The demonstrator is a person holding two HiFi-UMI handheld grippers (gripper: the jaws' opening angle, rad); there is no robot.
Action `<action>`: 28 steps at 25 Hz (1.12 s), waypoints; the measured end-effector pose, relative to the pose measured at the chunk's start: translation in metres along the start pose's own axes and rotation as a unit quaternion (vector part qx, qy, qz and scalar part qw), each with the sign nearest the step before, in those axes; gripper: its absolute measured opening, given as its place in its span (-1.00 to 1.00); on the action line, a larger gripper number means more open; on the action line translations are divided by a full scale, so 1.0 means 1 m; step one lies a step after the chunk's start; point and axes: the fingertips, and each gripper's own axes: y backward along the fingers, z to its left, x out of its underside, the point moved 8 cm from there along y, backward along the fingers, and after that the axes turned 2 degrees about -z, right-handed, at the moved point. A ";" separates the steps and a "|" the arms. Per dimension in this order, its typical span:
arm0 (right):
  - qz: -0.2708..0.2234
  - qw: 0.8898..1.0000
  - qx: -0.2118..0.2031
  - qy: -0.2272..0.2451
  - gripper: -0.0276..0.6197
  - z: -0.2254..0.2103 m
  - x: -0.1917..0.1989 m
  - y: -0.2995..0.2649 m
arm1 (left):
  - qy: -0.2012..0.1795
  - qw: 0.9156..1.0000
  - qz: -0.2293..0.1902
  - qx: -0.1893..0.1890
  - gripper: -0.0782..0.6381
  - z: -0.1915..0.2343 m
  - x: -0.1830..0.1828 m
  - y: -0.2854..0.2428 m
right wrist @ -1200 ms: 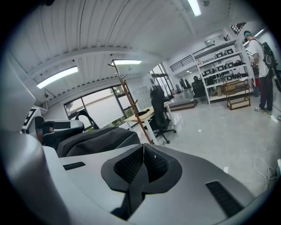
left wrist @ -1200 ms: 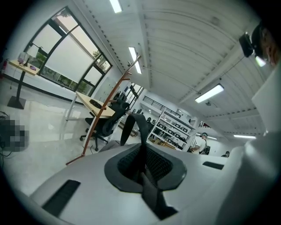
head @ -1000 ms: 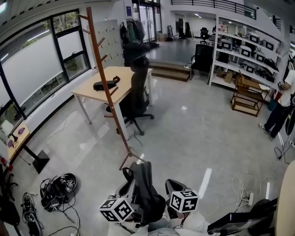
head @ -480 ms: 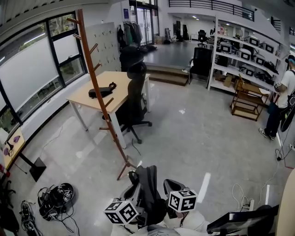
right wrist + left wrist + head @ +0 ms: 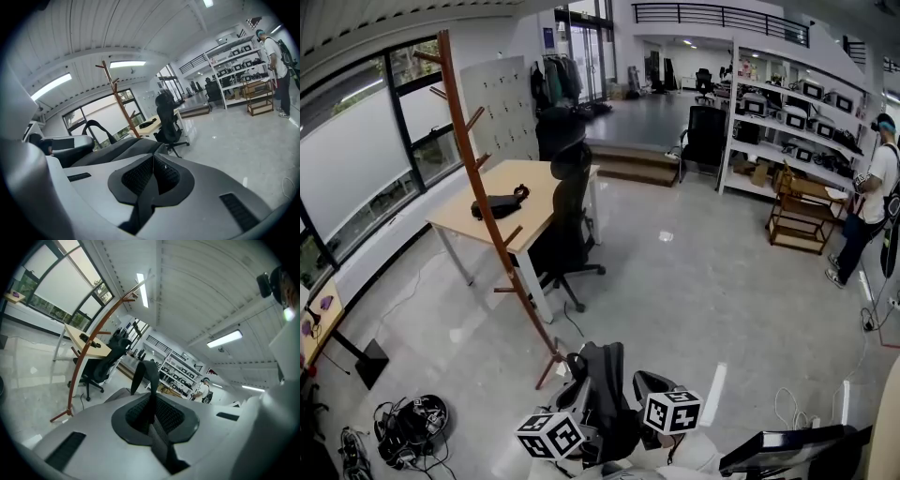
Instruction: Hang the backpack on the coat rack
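Between left tool and right tool, one backpack

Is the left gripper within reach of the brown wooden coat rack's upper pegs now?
Probably not yet. The left gripper holds the dark grey backpack low by the foot of the brown wooden coat rack; the upper pegs sit much higher.

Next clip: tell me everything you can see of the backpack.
The dark grey fabric backpack is held upright between both claws, close to the foot of the brown wooden coat rack but not hung on it. Its top loop stands up. The left claw is shut on a black strap; the right claw pinches another dark strap beside the bag's body.
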 end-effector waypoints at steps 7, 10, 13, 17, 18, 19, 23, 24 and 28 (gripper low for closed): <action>0.004 0.999 -0.001 -0.033 -0.88 -0.013 -0.007 -0.012 | -0.003 1.000 0.002 0.008 -0.74 0.009 -0.004 -0.033; 0.002 1.000 0.007 -0.030 -0.88 -0.021 -0.012 -0.014 | -0.001 1.000 -0.001 0.009 -0.74 0.009 -0.005 -0.040; -0.003 1.000 0.010 -0.028 -0.88 -0.026 -0.016 -0.018 | 0.000 1.000 -0.001 0.006 -0.74 0.011 -0.007 -0.049; 0.002 0.999 0.012 -0.035 -0.88 -0.037 -0.020 -0.027 | 0.004 1.000 0.005 0.003 -0.74 0.014 -0.008 -0.063; 0.003 0.999 0.013 -0.037 -0.88 -0.041 -0.022 -0.030 | 0.004 1.000 0.006 0.001 -0.74 0.014 -0.008 -0.066; 0.003 0.999 0.014 -0.037 -0.88 -0.044 -0.025 -0.033 | 0.005 1.000 0.008 0.000 -0.74 0.015 -0.008 -0.070; 0.005 0.999 0.010 -0.038 -0.88 -0.062 -0.040 -0.052 | 0.006 1.000 0.012 -0.008 -0.74 0.014 -0.007 -0.091; 0.006 0.999 0.007 -0.037 -0.88 -0.066 -0.045 -0.057 | 0.006 1.000 0.012 -0.009 -0.74 0.013 -0.006 -0.097; 0.009 0.999 -0.009 -0.029 -0.88 -0.080 -0.065 -0.081 | -0.001 1.000 0.012 -0.017 -0.74 0.011 -0.007 -0.122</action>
